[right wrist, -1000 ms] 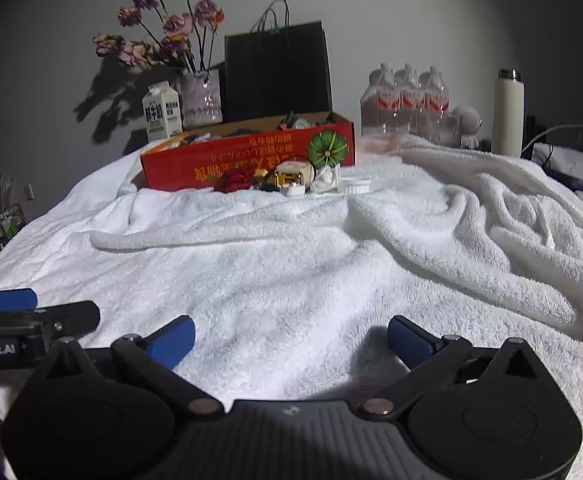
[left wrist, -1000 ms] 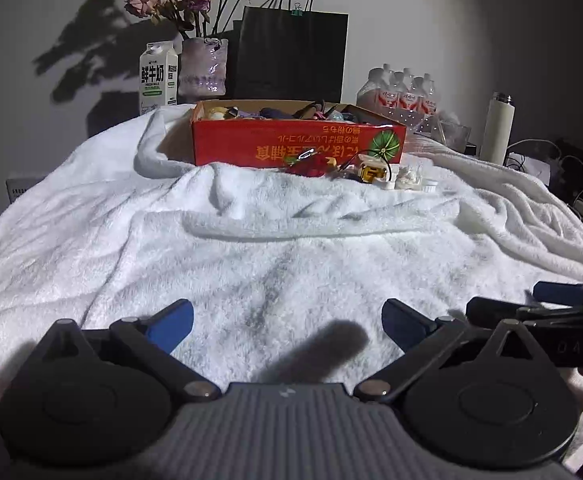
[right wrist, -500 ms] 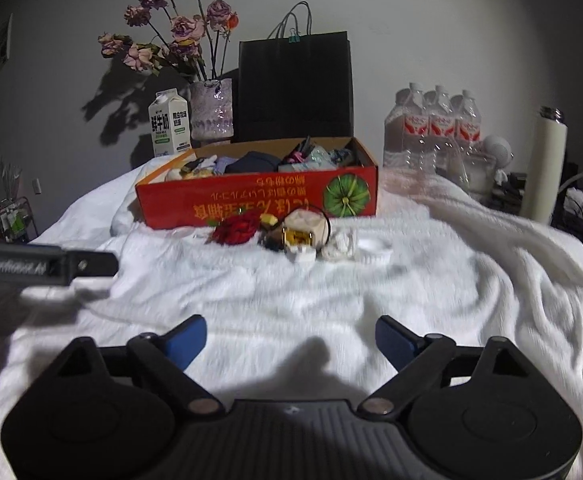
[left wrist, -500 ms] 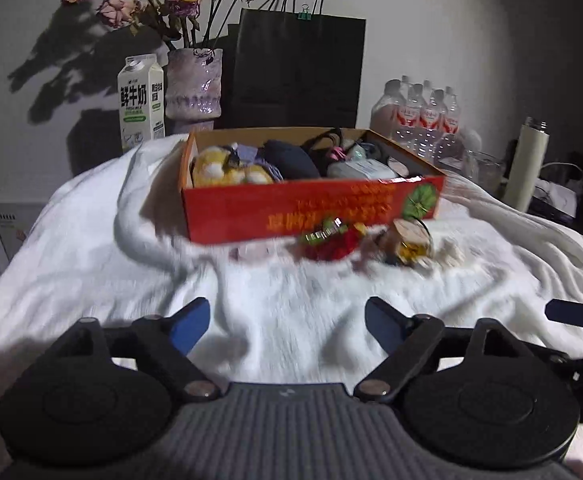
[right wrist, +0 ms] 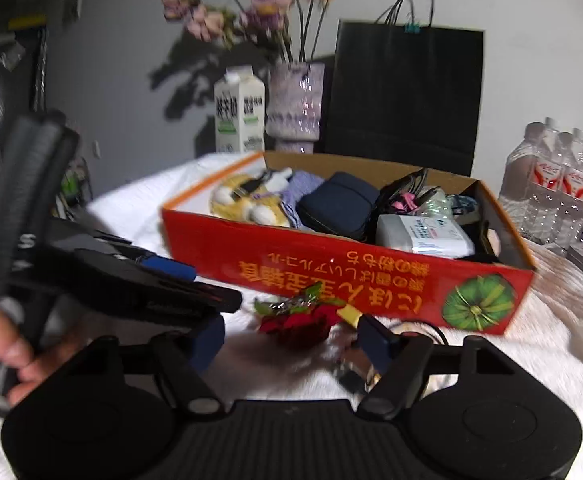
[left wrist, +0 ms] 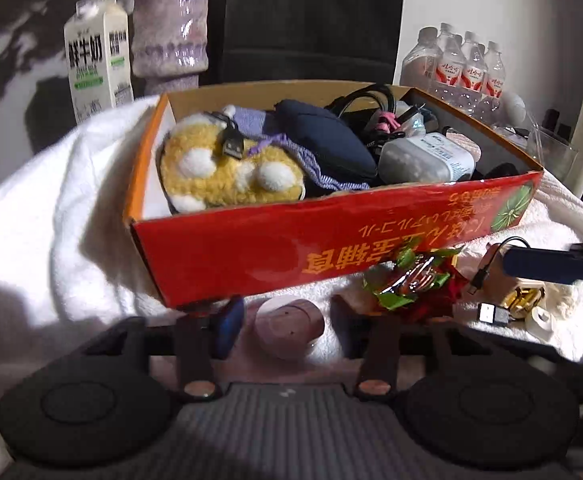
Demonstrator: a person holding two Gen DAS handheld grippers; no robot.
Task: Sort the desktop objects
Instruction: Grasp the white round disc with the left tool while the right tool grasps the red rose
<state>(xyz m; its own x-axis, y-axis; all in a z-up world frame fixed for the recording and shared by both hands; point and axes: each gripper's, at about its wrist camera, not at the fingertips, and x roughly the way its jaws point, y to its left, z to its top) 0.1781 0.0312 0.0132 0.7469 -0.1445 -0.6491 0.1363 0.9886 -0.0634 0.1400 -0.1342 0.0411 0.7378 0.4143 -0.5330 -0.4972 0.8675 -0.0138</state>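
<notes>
Left wrist view puts the small round pinkish puck directly between the fingers of the left gripper, which stand moderately apart with a gap showing on each side of it. They hold nothing. The puck lies flat on the white towel, just in front of the red box, near the box's left front corner. It is round, so it has no long axis to line up with; the approach looks squared already, and my judgement is that the next move only needs a straight close.

To the right of the puck along the box's front sits the red rose in foil, then a small clutter of a black cable plug and a white cap.

Right wrist view shows the right gripper with its fingers also spread and empty, aimed at the rose in front of the box. The rose lies close ahead, roughly centred between the fingertips. The left gripper is clearly nearer the puck, the right nearer the rose. The box already holds a yellow plush toy and a dark pouch.
</notes>
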